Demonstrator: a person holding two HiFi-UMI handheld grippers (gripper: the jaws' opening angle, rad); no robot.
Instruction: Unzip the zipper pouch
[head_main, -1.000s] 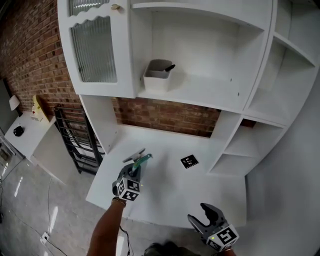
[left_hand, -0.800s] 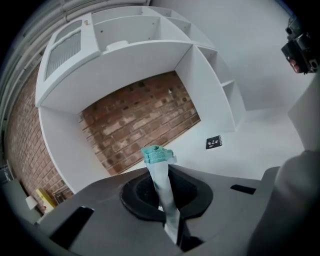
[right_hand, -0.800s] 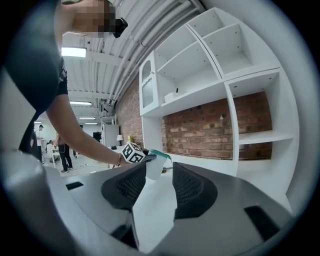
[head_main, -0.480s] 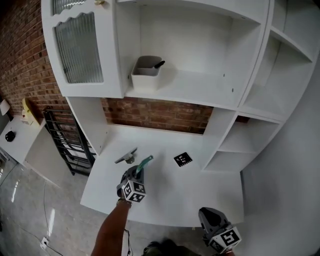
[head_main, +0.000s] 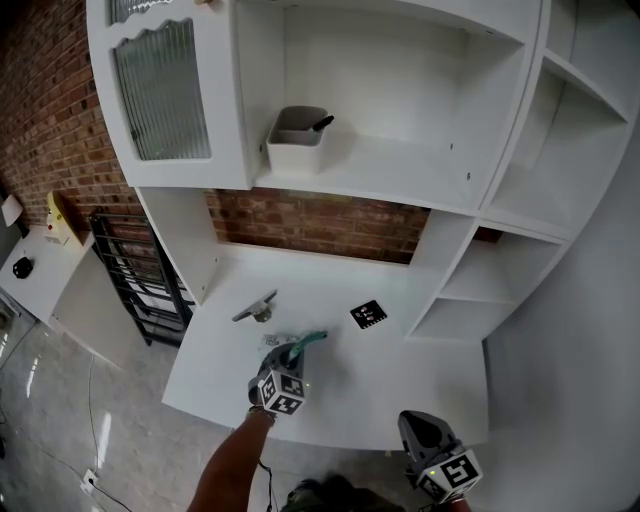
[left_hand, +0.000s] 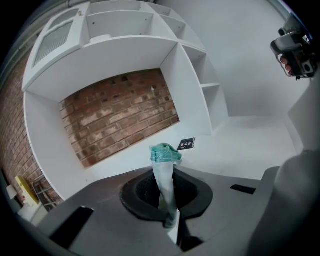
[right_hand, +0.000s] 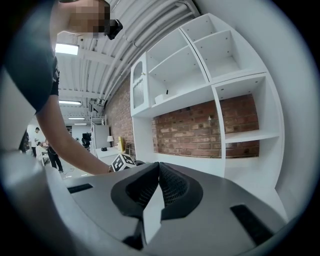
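White desk surface (head_main: 400, 372) inside the shelving unit, brick wall (head_main: 310, 228) behind; left gripper (head_main: 292, 353) pinching the zipper pouch (head_main: 311, 340) over the front-left part; right gripper (head_main: 420, 425) at the front edge, jaws just snapped together, nothing between; marker tag (head_main: 368, 315) mid-surface.

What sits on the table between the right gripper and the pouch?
Nothing: the head view shows only bare white table between the right gripper, its jaws just closed empty, and the pouch that the left gripper pinches.
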